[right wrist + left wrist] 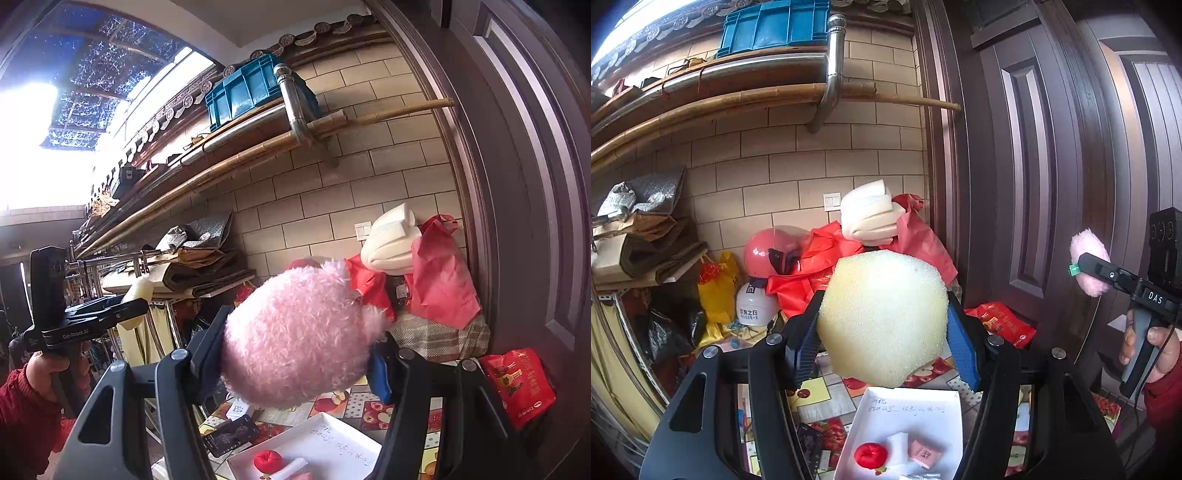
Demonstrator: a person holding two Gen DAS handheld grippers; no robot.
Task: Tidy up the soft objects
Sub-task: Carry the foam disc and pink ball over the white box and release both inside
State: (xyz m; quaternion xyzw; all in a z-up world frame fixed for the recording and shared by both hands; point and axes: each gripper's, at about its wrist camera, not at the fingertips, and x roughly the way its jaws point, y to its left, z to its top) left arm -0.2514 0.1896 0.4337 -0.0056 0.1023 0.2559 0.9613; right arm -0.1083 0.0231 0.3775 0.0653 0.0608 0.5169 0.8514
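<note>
My left gripper (882, 328) is shut on a pale yellow round sponge (882, 317) and holds it up above a white tray (945, 402). My right gripper (295, 350) is shut on a pink fluffy pad (295, 336), also raised above the tray (332, 435). In the left wrist view the right gripper (1082, 267) shows at the right edge with the pink pad (1087, 251). In the right wrist view the left gripper (136, 306) shows at the left with the sponge (138, 291). The tray holds a red soft ball (871, 455), a white folded piece (899, 445) and a small pink packet (925, 452).
The table has a fruit-print cloth (827, 395). A phone (231, 434) lies left of the tray. Behind stand red bags (812, 280), a pink helmet (768, 251), white foam (868, 214) and a tiled wall. A dark door (1034, 166) is on the right.
</note>
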